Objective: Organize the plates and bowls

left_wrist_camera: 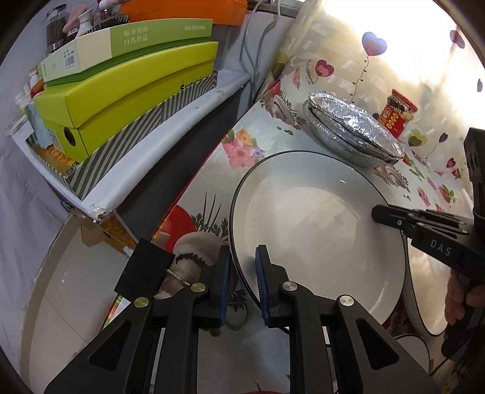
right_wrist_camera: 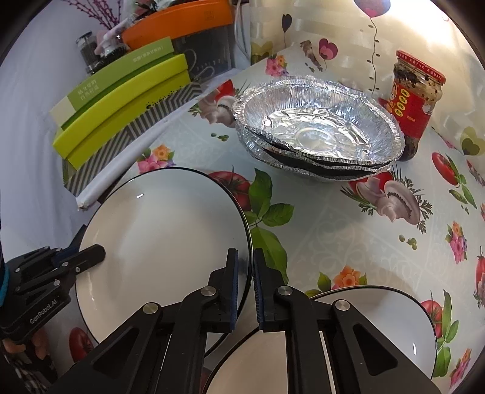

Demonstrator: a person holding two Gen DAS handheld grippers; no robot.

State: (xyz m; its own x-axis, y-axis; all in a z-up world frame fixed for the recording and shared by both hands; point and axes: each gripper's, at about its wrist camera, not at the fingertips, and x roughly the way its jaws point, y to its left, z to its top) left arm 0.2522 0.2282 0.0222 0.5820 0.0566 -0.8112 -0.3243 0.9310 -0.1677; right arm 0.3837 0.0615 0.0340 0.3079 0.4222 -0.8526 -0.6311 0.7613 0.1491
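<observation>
A white plate with a thin black rim (left_wrist_camera: 318, 218) (right_wrist_camera: 163, 224) is held between both grippers above the floral tablecloth. My left gripper (left_wrist_camera: 242, 272) is shut on the plate's left rim, and it shows at the left in the right wrist view (right_wrist_camera: 88, 254). My right gripper (right_wrist_camera: 244, 272) is shut on the plate's right rim, and it shows at the right in the left wrist view (left_wrist_camera: 382, 212). A second white plate (right_wrist_camera: 379, 327) (left_wrist_camera: 424, 291) lies on the table under my right gripper. A stack of foil bowls (right_wrist_camera: 318, 127) (left_wrist_camera: 351, 130) stands further back.
A red-labelled sauce jar (right_wrist_camera: 415, 100) (left_wrist_camera: 397, 112) stands beside the foil bowls. Green and striped boxes (left_wrist_camera: 127, 91) (right_wrist_camera: 121, 100) are stacked on a shelf to the left, past the table edge (left_wrist_camera: 194, 188). An orange box (right_wrist_camera: 178, 21) sits behind them.
</observation>
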